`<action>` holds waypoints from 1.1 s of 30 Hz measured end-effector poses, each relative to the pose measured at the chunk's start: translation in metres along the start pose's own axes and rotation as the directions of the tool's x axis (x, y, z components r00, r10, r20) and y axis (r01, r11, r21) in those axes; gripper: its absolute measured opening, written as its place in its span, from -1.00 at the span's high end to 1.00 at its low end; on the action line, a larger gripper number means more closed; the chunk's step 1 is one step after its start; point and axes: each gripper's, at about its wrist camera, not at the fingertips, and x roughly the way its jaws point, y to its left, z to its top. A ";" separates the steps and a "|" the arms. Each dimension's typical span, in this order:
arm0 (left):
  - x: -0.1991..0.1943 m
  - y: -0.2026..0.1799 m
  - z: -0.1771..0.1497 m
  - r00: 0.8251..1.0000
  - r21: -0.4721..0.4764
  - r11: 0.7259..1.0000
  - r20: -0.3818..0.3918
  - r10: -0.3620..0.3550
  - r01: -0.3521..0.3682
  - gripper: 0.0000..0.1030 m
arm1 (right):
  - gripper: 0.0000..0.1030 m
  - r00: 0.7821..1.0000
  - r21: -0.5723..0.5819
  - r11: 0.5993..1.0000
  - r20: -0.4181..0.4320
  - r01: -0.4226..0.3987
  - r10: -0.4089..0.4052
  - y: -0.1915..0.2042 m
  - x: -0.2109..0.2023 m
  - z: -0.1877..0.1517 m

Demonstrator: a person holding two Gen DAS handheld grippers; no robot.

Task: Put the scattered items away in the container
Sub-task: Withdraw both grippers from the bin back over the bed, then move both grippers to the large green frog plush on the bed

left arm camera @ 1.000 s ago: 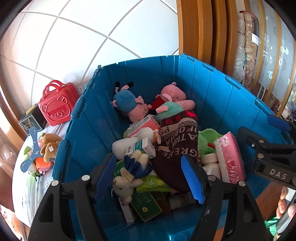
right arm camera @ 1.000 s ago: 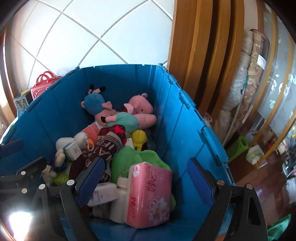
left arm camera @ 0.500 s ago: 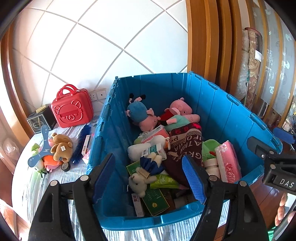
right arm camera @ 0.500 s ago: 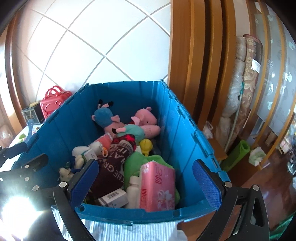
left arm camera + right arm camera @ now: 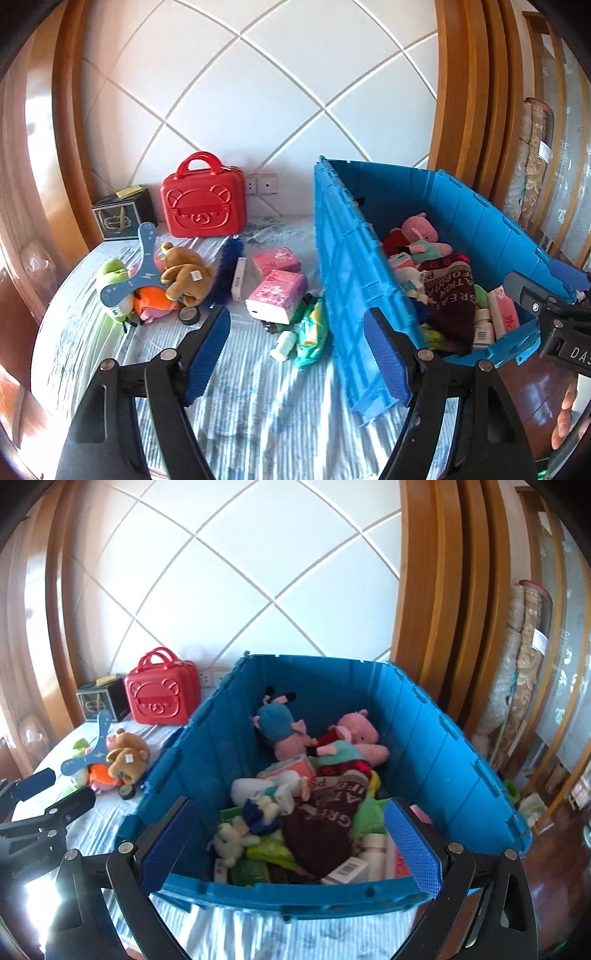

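Observation:
The blue crate [image 5: 351, 295] [image 5: 443, 760] stands on the striped tablecloth, filled with plush pigs [image 5: 358, 731], a dark knitted item [image 5: 325, 812] and small boxes. Left of it lie two pink tissue packs [image 5: 277, 299], a green packet [image 5: 312, 332], a small white bottle [image 5: 282, 345], a blue brush [image 5: 227, 269], a brown teddy [image 5: 184, 273] and a blue boomerang [image 5: 129, 273]. My left gripper [image 5: 297, 354] is open and empty above the cloth, near the crate's left wall. My right gripper [image 5: 290, 845] is open and empty before the crate's near rim.
A red bear-face case [image 5: 203, 199] and a black box [image 5: 122, 218] stand against the tiled wall. A tape roll [image 5: 188, 314] and green and orange plush toys lie by the teddy. Wooden frames and rolled rugs [image 5: 524, 664] are on the right. A hand shows at the lower right.
Both grippers have drawn back and up from over the crate. The left one has swung left, so the scattered items on the cloth have come into view. Both stay open and empty.

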 end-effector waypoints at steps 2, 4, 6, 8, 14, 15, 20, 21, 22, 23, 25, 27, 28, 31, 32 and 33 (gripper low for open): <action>-0.003 0.040 -0.006 1.000 -0.023 1.000 -0.008 0.018 -0.018 -0.45 | -1.00 1.000 -0.006 1.000 0.005 -0.009 0.009 0.035 -0.004 0.000; -0.006 0.080 -0.013 0.999 -0.042 0.998 -0.022 0.045 -0.046 -0.45 | -1.00 1.000 -0.009 1.000 0.007 -0.027 0.027 0.070 -0.007 0.001; -0.006 0.117 -0.021 0.996 -0.056 0.995 -0.040 0.076 -0.078 -0.45 | -1.00 0.999 -0.014 0.999 0.007 -0.043 0.043 0.106 -0.009 0.000; -0.006 0.149 -0.029 0.993 -0.068 0.992 -0.060 0.099 -0.103 -0.45 | -1.00 0.998 -0.019 0.998 -0.004 -0.064 0.064 0.138 -0.007 -0.002; -0.001 0.221 -0.046 0.987 -0.121 0.983 -0.098 0.124 -0.135 -0.45 | -1.00 0.991 -0.049 0.991 -0.071 -0.121 0.117 0.213 0.012 -0.009; 0.002 0.231 -0.048 0.986 -0.137 0.980 -0.105 0.128 -0.141 -0.45 | -1.00 0.989 -0.056 0.990 -0.082 -0.127 0.122 0.221 0.017 -0.010; 0.021 0.273 -0.057 0.971 -0.184 0.960 -0.160 0.180 -0.208 -0.45 | -1.00 0.980 -0.079 0.984 -0.138 -0.157 0.145 0.253 0.051 -0.008; 0.026 0.280 -0.057 0.966 -0.193 0.955 -0.171 0.192 -0.224 -0.45 | -1.00 0.976 -0.082 0.982 -0.149 -0.169 0.155 0.258 0.060 -0.008; 0.031 0.287 -0.056 0.961 -0.200 0.949 -0.180 0.208 -0.243 -0.45 | -1.00 0.973 -0.085 0.980 -0.160 -0.182 0.167 0.264 0.070 -0.007; 0.036 0.293 -0.055 0.956 -0.205 0.943 -0.188 0.226 -0.263 -0.45 | -1.00 0.969 -0.089 0.976 -0.169 -0.196 0.179 0.270 0.079 -0.006; 0.046 0.304 -0.051 0.944 -0.209 0.931 -0.207 0.258 -0.300 -0.45 | -1.00 0.961 -0.094 0.969 -0.185 -0.227 0.207 0.280 0.100 -0.002; 0.055 0.313 -0.045 0.935 -0.209 0.922 -0.215 0.281 -0.325 -0.45 | -1.00 0.951 -0.087 0.962 -0.201 -0.258 0.236 0.290 0.120 0.003; 0.059 0.317 -0.042 0.931 -0.210 0.917 -0.215 0.294 -0.338 -0.45 | -1.00 0.946 -0.084 0.958 -0.206 -0.273 0.251 0.295 0.129 0.006; 0.069 0.329 -0.036 0.926 -0.213 0.912 -0.220 0.306 -0.352 -0.45 | -1.00 0.937 -0.088 0.950 -0.214 -0.298 0.274 0.312 0.154 0.016; 0.072 0.334 -0.035 0.925 -0.214 0.910 -0.225 0.307 -0.355 -0.45 | -1.00 0.934 -0.088 0.948 -0.224 -0.305 0.280 0.319 0.163 0.018; 0.076 0.339 -0.033 0.924 -0.216 0.909 -0.228 0.308 -0.357 -0.45 | -1.00 0.929 -0.090 0.945 -0.234 -0.315 0.287 0.326 0.170 0.021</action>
